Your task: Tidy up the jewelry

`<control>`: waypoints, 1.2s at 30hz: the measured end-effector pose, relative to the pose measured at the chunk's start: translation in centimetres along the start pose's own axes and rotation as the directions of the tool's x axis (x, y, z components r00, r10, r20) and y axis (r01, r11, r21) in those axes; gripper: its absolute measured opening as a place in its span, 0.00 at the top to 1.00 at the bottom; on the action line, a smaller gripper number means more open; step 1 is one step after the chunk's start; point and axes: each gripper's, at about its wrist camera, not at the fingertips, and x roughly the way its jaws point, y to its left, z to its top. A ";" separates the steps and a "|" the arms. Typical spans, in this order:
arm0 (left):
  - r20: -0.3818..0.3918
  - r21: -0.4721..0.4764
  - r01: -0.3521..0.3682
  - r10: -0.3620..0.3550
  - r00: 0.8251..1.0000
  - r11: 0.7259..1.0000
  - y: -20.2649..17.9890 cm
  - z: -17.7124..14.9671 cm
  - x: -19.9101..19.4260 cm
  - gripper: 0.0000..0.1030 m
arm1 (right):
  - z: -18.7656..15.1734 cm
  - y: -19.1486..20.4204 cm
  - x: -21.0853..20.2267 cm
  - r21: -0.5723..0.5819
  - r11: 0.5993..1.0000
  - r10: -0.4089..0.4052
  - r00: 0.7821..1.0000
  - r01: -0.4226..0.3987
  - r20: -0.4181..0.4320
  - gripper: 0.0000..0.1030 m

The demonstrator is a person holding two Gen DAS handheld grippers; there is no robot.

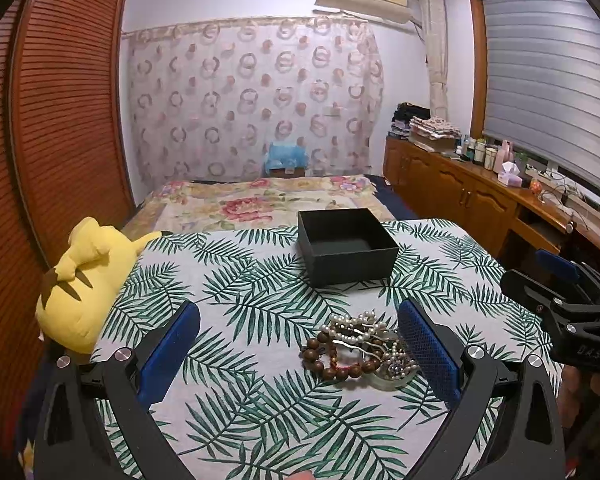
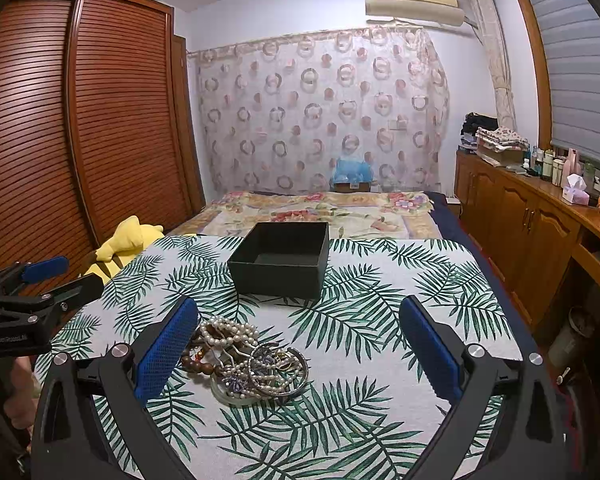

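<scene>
The left gripper (image 1: 298,322) is spread wide and grasps nothing; the jewelry pile (image 1: 360,350) lies on the leaf-print cloth (image 1: 236,400) between its blue pads, close against the right-hand one. The right gripper (image 2: 299,320) is spread just as wide and also empty, with the same pile (image 2: 246,360) nearest its left-hand pad. Only the right view shows the silver bangle (image 2: 296,372) plainly; the left view gives the wooden bead bracelet (image 1: 340,366) better. Pearl strands (image 2: 228,330) top the tangle, whose smaller pieces are hard to tell apart. Beyond stands the open black box (image 2: 280,260), apart from the pile. A yellow plush toy (image 1: 80,280) lies off the cloth's left edge, mostly cut off in the right view.
</scene>
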 end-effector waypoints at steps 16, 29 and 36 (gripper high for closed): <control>-0.006 0.000 0.003 -0.003 1.000 1.000 -0.2 0.0 0.1 0.07 | -0.5 -0.3 0.4 -0.004 1.000 0.006 1.000 -0.006 0.001 0.02; -0.020 -0.003 0.001 -0.001 1.000 1.000 0.2 -0.9 0.8 0.07 | -1.0 -0.7 0.4 -0.009 1.000 0.018 1.000 -0.018 -0.005 0.02; -0.046 -0.011 0.009 -0.009 0.999 1.000 1.1 -1.8 2.2 0.07 | -2.0 -0.9 1.3 -0.025 0.999 0.040 0.999 -0.041 -0.034 0.02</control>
